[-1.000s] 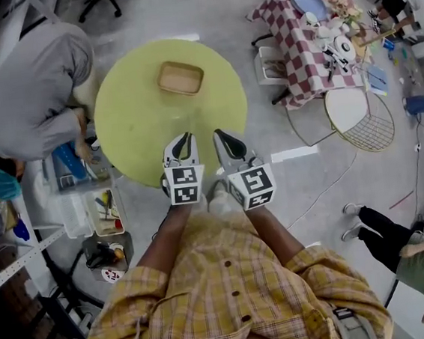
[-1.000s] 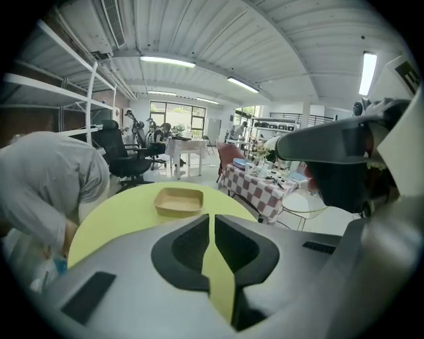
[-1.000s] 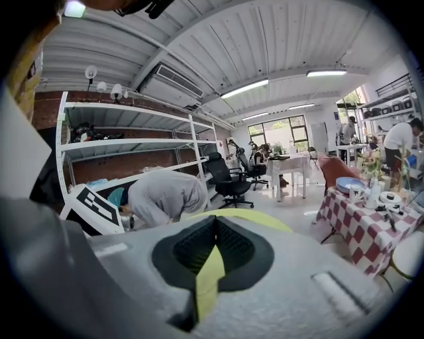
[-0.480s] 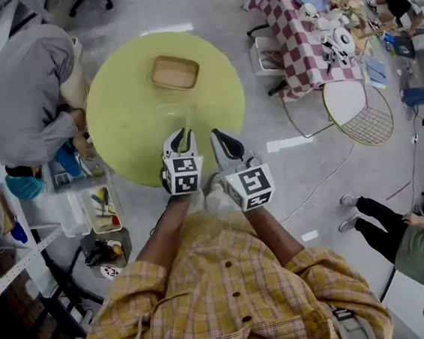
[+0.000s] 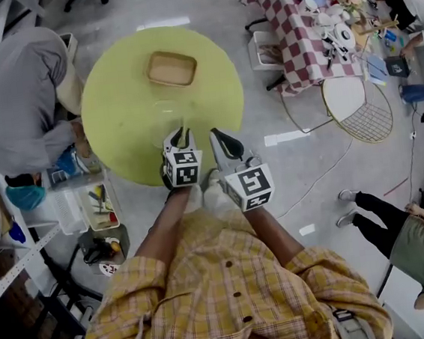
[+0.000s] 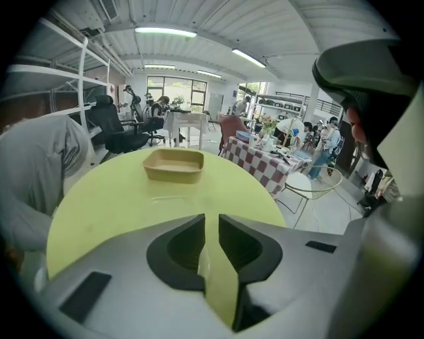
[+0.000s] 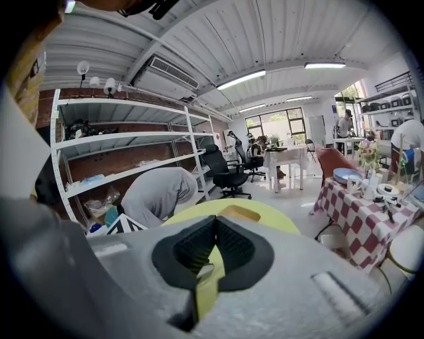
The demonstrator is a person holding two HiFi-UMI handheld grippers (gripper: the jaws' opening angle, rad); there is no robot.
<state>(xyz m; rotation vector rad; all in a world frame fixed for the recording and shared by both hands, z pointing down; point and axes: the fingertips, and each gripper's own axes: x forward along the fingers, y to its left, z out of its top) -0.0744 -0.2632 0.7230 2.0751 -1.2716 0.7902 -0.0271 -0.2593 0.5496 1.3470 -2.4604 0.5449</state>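
On my far left a person in grey (image 5: 15,88) bends over, head tucked out of sight, beside a clear bin (image 5: 99,207) whose contents are too small for me to name. Next comes the round yellow table (image 5: 122,99), with a tan tray (image 5: 171,68) lying on its far half. I can't see anything in the tray from the head view or the left gripper view. Between the tray and my grippers sits a clear object (image 5: 165,122). It shows only as a faint outline and I cannot tell what it is.

My left gripper (image 5: 179,136) hangs over the table's near edge, just short of that clear object. In the left gripper view its jaws stand a narrow slit apart, with only tabletop showing through. My right gripper (image 5: 218,136) is just beside it, at the table's rim. Its jaws are pressed together at the tips, with nothing between them, and they hide most of the tray in the right gripper view. Further right, a checked table (image 5: 296,36) is crowded with things too small to name, and the frame cuts off its far end.
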